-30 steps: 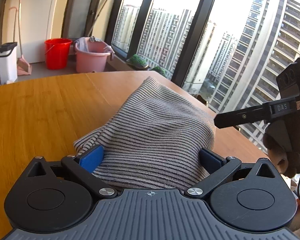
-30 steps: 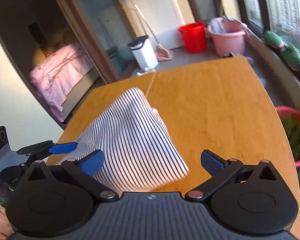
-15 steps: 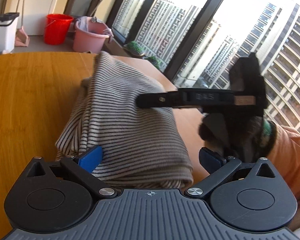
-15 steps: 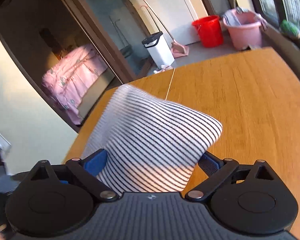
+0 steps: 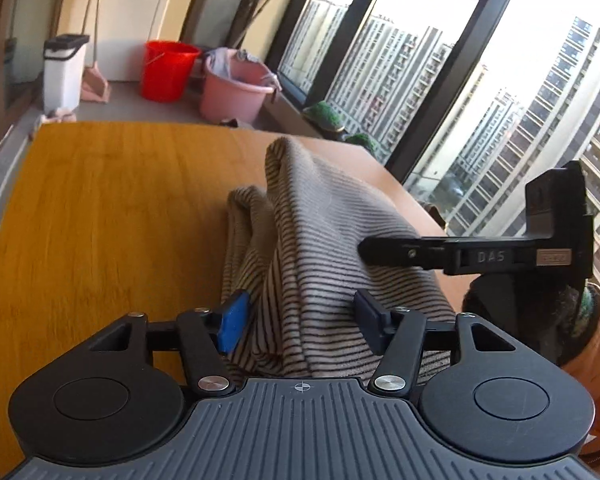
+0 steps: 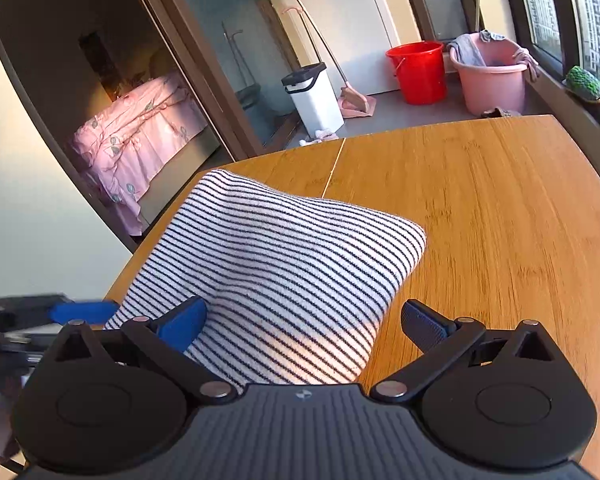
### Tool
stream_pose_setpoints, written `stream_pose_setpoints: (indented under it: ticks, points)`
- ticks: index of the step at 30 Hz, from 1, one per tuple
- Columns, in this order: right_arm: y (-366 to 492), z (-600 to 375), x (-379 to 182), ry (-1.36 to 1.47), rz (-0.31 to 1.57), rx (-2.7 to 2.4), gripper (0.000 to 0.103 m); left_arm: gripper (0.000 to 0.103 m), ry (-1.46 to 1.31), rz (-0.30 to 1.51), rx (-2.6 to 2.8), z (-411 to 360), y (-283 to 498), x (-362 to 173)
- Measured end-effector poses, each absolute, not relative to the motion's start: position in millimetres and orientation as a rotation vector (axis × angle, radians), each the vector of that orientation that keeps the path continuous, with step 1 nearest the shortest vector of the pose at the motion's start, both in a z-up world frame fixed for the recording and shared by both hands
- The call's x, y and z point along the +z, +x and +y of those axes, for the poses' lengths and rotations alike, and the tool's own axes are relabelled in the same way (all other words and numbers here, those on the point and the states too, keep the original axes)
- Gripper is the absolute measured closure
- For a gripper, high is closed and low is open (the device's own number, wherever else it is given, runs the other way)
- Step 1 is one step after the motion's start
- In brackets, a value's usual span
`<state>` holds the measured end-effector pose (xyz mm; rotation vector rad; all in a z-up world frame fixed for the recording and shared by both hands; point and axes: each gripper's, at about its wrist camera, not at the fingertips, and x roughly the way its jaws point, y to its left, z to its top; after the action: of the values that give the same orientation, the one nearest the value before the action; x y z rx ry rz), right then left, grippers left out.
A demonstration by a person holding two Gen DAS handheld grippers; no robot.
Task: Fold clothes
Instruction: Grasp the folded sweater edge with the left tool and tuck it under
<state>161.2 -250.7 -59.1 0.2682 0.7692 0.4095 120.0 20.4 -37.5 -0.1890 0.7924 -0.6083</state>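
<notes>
Striped garment [image 5: 324, 240] lies bunched on the surface [image 5: 112, 208]. The left claw [image 5: 300, 322], just closing, is half shut around its near fold; the right claw [image 6: 304, 324] is spread wide, gripping nothing. Every layer should be pinched before lifting.

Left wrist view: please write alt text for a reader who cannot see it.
The left gripper, whose jaws have just been closing, stands around a bunched striped garment on a wooden table. The right gripper reaches in from the right. Behind stand buckets and tall windows.
</notes>
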Motion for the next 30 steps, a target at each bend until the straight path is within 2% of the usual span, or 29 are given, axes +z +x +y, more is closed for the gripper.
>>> stream_pose_setpoints:
  ticks: [2,4,9,14,18,20,22,23,30]
  points:
    - [159,-252,-59,0.261,0.762,0.406,0.000,0.041,-0.184,0.770,-0.620,17,119,-36]
    - [158,-256,-61,0.279,0.761,0.409,0.000,0.047,-0.162,0.748,-0.631,13,117,-33]
    - [159,-260,-65,0.306,0.760,0.407,0.000,0.047,-0.140,0.732,-0.650,6,116,-33]
    - [160,-259,-67,0.312,0.762,0.405,0.000,0.042,-0.149,0.753,-0.648,4,122,-42]
    - [158,-260,-66,0.314,0.757,0.401,0.000,0.048,-0.139,0.739,-0.648,3,116,-37]
    - [156,-261,-65,0.313,0.753,0.402,0.000,0.054,-0.151,0.736,-0.650,6,115,-36]
    - [155,-260,-63,0.306,0.746,0.406,0.000,0.067,-0.179,0.725,-0.654,13,117,-33]
    - [154,-259,-62,0.303,0.739,0.410,0.000,0.069,-0.195,0.714,-0.661,15,117,-31]
    - [143,-243,-37,0.229,0.611,0.473,0.000,0.070,-0.177,0.671,-0.624,21,120,-25]
